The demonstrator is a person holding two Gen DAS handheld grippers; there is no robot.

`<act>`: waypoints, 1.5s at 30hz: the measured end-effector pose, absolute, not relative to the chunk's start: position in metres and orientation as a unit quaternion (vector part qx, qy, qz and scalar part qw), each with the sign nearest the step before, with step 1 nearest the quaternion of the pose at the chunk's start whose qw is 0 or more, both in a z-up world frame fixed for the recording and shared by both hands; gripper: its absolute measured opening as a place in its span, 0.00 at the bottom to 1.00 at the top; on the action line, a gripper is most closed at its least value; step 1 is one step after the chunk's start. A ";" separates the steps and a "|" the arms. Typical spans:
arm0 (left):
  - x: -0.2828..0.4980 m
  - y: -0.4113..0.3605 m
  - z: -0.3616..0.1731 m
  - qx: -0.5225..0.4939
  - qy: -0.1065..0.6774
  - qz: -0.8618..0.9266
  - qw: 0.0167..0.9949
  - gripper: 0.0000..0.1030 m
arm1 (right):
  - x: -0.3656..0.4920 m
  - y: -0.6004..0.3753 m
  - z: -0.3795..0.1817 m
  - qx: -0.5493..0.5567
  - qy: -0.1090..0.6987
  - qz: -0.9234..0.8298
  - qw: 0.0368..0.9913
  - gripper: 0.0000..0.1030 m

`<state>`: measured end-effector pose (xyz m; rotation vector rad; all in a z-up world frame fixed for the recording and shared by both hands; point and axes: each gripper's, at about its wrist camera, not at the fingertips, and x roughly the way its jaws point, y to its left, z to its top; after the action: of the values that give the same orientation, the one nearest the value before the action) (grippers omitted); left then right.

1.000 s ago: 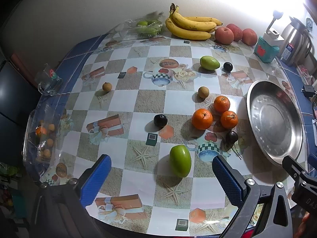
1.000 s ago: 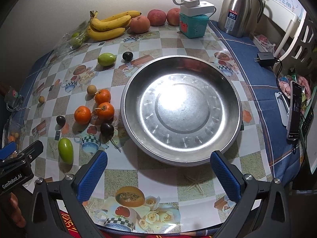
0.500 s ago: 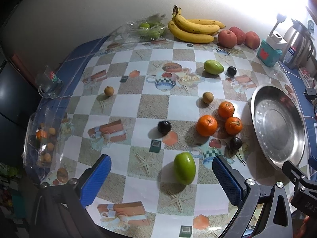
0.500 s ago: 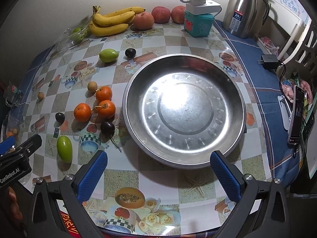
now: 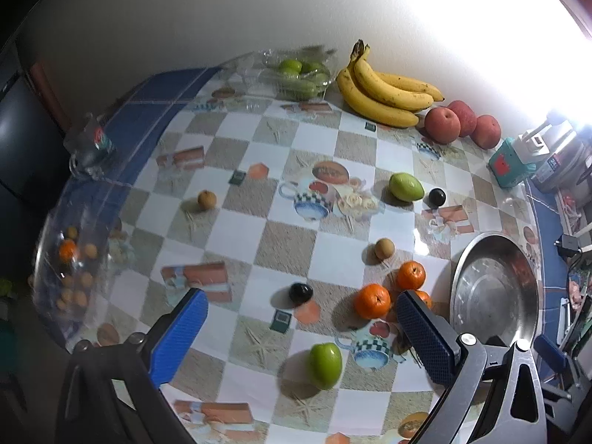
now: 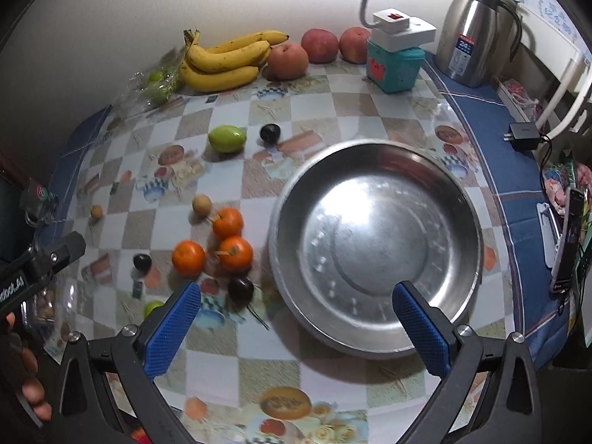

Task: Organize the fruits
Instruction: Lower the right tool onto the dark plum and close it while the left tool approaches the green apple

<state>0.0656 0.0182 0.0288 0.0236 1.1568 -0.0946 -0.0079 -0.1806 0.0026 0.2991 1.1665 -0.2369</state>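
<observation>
**Both grippers spread wide above the fruit**

The left gripper [image 5: 301,333] had its blue fingers [image 5: 179,333] spread wide with nothing between them, above the desk [image 5: 236,229]. A green fruit [image 5: 325,365] lay on the checked cloth nearest them, with a small dark fruit [image 5: 300,292] just beyond it. The right gripper [image 6: 296,322] was likewise wide apart and empty, its fingers [image 6: 172,323] framing the near rim of the steel bowl [image 6: 375,344].

The steel bowl held no fruit. Just to its left sat three oranges [image 6: 232,254] in a loose cluster, a dark plum-like fruit [image 6: 240,288] with a stem in front of them and a small tan fruit [image 6: 202,205] behind. Farther back from the bowl lay a second green fruit [image 6: 226,139] beside another dark one [image 6: 269,133]. Against the wall behind the bowl were the bananas [image 6: 225,61], three red apples [image 6: 288,61], a teal box [image 6: 394,66] and a steel flask [image 6: 475,33].
</observation>
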 end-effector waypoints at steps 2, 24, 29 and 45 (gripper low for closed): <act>0.069 0.022 0.031 0.011 0.547 -0.038 0.837 1.00 | 0.000 -0.174 0.003 0.146 0.547 -0.099 0.818 1.00; 0.061 0.051 -0.022 -0.024 0.550 0.022 0.835 1.00 | 0.018 -0.135 -0.060 0.122 0.583 -0.029 0.803 0.99; 0.059 0.058 -0.036 -0.044 0.561 0.017 0.827 1.00 | 0.018 -0.136 -0.062 0.135 0.578 -0.004 0.805 0.90; 0.055 0.042 -0.071 -0.084 0.616 -0.039 0.782 0.97 | 0.023 -0.136 -0.088 0.145 0.613 0.015 0.777 0.67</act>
<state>0.0549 0.0425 -0.0715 -0.1818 1.3295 -0.0838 0.0229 -0.1364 -0.0878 0.3142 1.3258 0.0314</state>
